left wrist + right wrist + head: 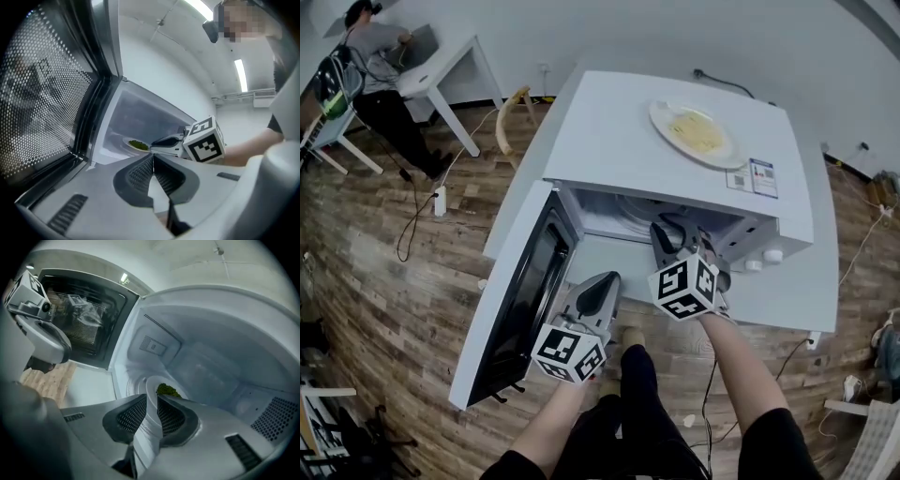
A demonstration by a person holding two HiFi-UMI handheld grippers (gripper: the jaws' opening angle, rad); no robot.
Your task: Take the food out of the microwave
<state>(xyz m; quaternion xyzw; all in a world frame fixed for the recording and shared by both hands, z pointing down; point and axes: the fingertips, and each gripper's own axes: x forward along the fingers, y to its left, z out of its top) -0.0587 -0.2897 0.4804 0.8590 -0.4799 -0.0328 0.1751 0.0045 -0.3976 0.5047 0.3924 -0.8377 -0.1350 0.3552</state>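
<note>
Right gripper view: the plate rim is clamped by the right gripper, greens just beyond. The left gripper is closed, empty.

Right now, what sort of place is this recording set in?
Probably a lab or office workspace, not a home kitchen: the microwave stands on a plain white table, cables trail across the wood-pattern floor, and a person is at a desk in the corner.

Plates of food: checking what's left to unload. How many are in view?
2: plate of yellowish food atop the microwave; plate with greens inside it. More may hide.
</note>
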